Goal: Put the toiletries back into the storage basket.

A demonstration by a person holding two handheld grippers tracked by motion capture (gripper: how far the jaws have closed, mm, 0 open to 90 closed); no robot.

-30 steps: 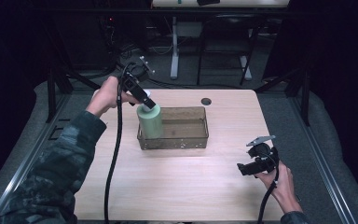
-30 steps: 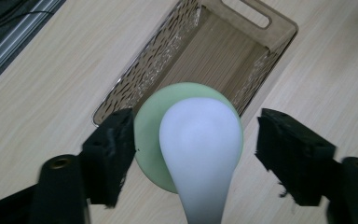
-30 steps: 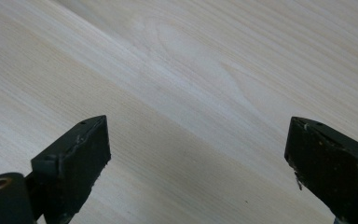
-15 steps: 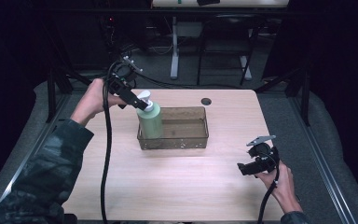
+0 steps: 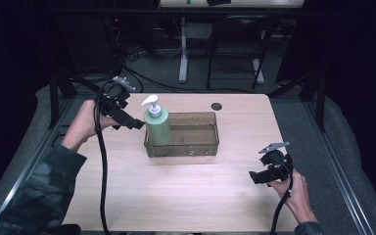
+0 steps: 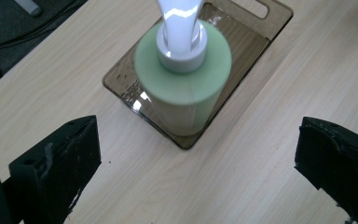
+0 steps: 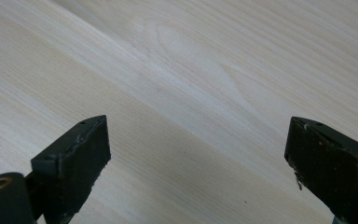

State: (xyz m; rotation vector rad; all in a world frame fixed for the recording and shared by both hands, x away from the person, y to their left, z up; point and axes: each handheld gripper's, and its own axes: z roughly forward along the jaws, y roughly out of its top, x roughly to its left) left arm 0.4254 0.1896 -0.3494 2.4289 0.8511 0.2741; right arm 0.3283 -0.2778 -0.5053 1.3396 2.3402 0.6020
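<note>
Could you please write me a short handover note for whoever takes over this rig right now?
Left gripper: its jaws have just been opening and now stand wide with nothing between them, beside the soap bottle and apart from it.
Right gripper: open, holding nothing, over bare table near the front right.
Things: the green bottle with its white pump stands upright in the left end of the brown tray; the rest of the tray holds nothing.
Done: bottle set in the tray and let go.
Left: probably just drawing the left gripper clear; I see nothing else on the table to put away.
</note>
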